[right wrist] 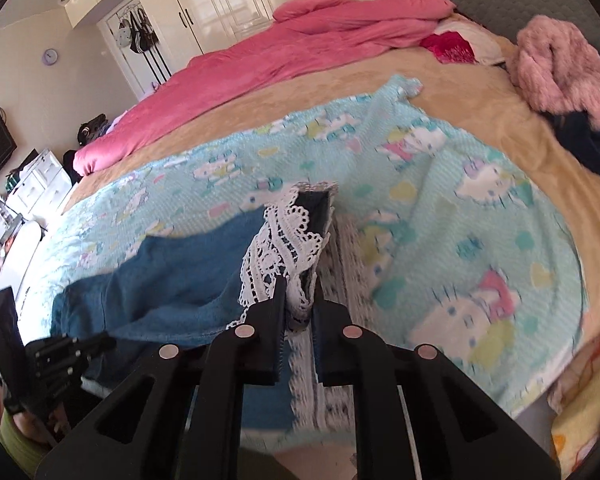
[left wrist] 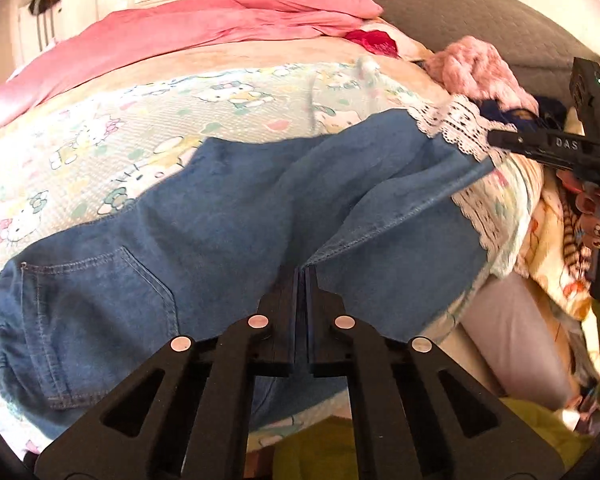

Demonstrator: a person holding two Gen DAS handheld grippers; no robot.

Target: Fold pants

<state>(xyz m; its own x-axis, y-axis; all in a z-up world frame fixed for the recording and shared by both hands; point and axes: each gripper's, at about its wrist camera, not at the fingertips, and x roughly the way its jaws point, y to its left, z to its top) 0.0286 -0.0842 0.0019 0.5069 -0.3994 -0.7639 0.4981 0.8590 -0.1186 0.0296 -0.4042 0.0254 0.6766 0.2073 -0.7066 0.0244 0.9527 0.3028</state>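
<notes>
A pair of blue denim pants (left wrist: 228,216) is spread across a pale blue cartoon-print blanket (left wrist: 100,136) on a bed, the waist and back pocket lying to the left in the left wrist view and the legs running toward the right, where a white lace hem (left wrist: 456,128) finishes the cuff. The left gripper (left wrist: 305,270) is clenched, its fingers pressed together on a fold of the denim along the near edge of the pants. The right gripper (right wrist: 300,280) is closed on the lace hem (right wrist: 284,248), which is bunched between its fingers and lifted off the blanket (right wrist: 440,200), with the denim (right wrist: 172,272) trailing away to the left. A pink quilt (right wrist: 284,48) is piled along the far side of the bed, and a fluffy pink garment (right wrist: 560,68) is seen at the far right.
</notes>
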